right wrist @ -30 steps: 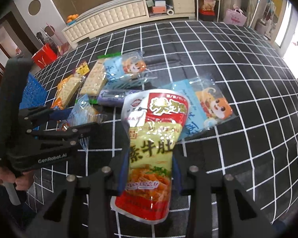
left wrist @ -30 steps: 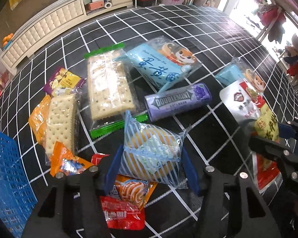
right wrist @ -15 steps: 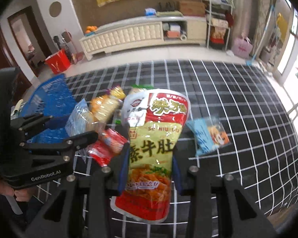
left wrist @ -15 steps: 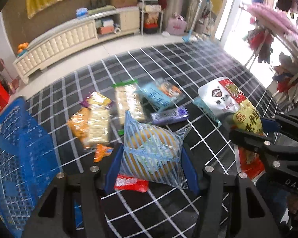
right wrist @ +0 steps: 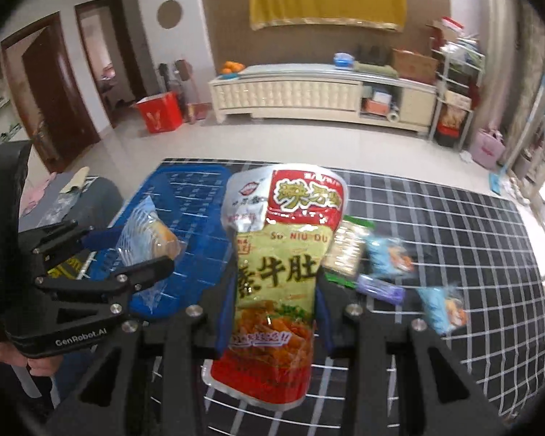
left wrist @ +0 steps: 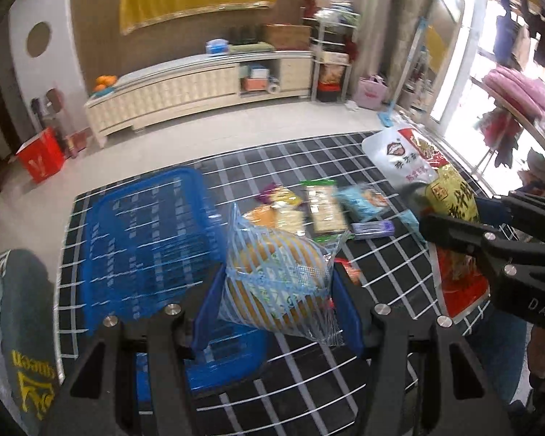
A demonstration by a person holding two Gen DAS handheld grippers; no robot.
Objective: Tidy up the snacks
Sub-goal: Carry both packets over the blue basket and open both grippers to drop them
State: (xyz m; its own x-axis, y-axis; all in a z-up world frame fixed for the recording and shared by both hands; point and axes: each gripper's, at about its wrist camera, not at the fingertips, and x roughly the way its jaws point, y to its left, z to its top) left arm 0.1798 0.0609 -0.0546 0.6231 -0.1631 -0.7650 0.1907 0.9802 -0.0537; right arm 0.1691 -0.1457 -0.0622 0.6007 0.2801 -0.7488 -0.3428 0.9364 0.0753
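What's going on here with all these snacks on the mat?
A person is sorting snacks with two handheld tools. The left tool is shut on a blue-striped bread packet, held above the blue basket. The right tool is shut on a yellow-and-red pouch, held in the air. Several other packets lie on the checked mat, not yet collected.

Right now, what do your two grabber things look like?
Both are black plastic frames with silver screws and blue pads inside their fingers. The left gripper has white "GenRobot.AI" lettering on its side; the right gripper shows white letters "DAS". Bare hands hold them. I see no cables.
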